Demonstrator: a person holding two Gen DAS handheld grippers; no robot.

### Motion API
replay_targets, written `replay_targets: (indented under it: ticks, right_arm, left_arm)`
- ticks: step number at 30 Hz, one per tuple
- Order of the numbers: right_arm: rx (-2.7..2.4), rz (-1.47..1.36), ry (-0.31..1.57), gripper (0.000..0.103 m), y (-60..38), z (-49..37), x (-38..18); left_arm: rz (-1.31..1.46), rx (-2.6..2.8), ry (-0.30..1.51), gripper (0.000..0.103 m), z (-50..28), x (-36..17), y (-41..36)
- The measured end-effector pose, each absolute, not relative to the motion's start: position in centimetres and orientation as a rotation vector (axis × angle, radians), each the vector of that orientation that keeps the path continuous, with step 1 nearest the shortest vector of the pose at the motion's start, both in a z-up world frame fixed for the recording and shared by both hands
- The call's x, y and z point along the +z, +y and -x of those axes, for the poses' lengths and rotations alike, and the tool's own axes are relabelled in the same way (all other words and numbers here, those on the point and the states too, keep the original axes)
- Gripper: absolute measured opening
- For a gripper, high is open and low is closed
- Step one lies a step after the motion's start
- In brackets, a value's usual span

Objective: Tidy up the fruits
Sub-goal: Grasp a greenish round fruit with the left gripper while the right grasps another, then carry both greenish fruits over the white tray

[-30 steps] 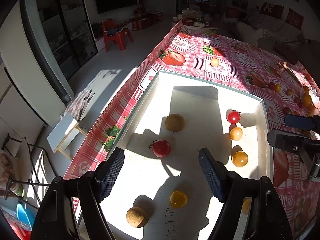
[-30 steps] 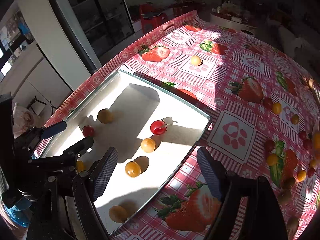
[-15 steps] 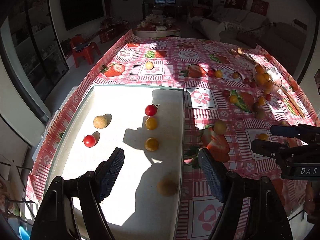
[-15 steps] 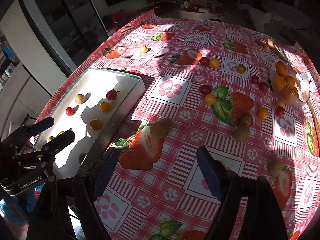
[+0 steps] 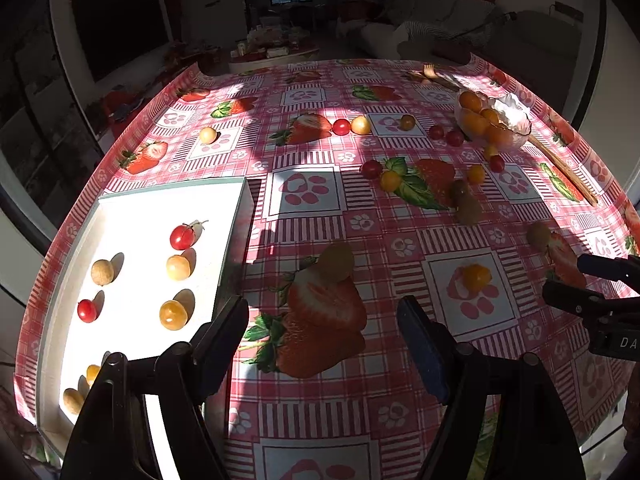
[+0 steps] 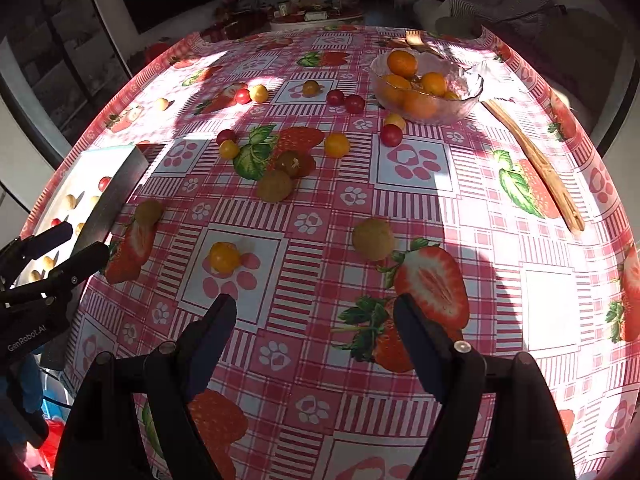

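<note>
Both claws, left claw [image 5: 322, 322] and right claw [image 6: 314, 320], are hanging apart, empty; glass bowl [image 6: 464, 98] is holding round oranges [image 6: 402, 62], white tray [image 5: 136, 208] holding glossy tomatoes [image 5: 182, 237].

We note a table under a red checked cloth [image 6: 480, 208] with strawberry prints. Directly on it: a white tray [image 5: 136, 216] at its left edge, a glass bowl [image 6: 468, 96] of orange fruit at the far right, a wooden fork [image 6: 536, 160] beside the bowl, and loose small fruits [image 6: 274, 186] scattered between.
</note>
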State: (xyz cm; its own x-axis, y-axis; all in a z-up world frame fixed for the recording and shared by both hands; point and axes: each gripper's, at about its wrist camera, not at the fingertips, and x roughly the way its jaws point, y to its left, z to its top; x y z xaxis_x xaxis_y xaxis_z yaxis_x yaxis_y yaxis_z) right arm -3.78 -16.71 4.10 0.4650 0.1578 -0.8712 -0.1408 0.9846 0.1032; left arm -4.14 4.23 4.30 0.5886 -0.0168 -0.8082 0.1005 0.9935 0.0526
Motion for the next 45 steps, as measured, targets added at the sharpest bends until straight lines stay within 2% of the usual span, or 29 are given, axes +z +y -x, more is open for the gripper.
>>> replay_targets:
  ticks: [10, 20, 23, 26, 28, 29, 30, 36, 45]
  right_arm:
    - [0.103, -0.016, 1.069, 0.084, -19.3, 3.2, 2.3]
    - [0.110, 0.042, 1.039, 0.084, -17.5, 0.7, 1.9]
    - [0.108, 0.062, 1.035, 0.084, -17.0, 0.1, 1.8]
    - [0.103, 0.064, 1.033, 0.083, -16.7, -0.5, 1.8]
    - [0.102, 0.065, 1.026, 0.075, -16.5, -0.8, 1.9]
    - [0.102, 0.068, 1.022, 0.072, -16.3, -0.8, 2.0]
    - [0.107, 0.069, 1.020, 0.065, -16.2, -0.9, 2.0]
    - [0.165, 0.075, 1.014, 0.033, -15.5, -0.5, 2.3]
    - [0.241, -0.007, 1.025, 0.030, -15.6, 1.4, 2.8]
  left_arm:
    - [-0.115, -0.033, 0.998, 0.078, 1.3, 1.2, 3.2]
    - [-0.060, -0.050, 0.999, 0.078, -0.5, 1.0, 3.7]
    - [-0.044, -0.059, 0.994, 0.073, -0.7, 1.0, 3.8]
    - [-0.047, -0.088, 0.988, 0.056, -0.7, 1.2, 3.5]
    - [-0.050, -0.096, 0.984, 0.046, -0.7, 1.3, 3.2]
    - [-0.052, -0.098, 0.981, 0.034, -0.7, 1.3, 3.1]
    - [-0.053, -0.101, 0.982, 0.030, -0.7, 1.4, 3.0]
    - [-0.039, -0.113, 0.983, 0.028, 0.1, 1.4, 3.0]
    - [0.004, -0.117, 0.993, 0.028, 2.9, 1.8, 3.6]
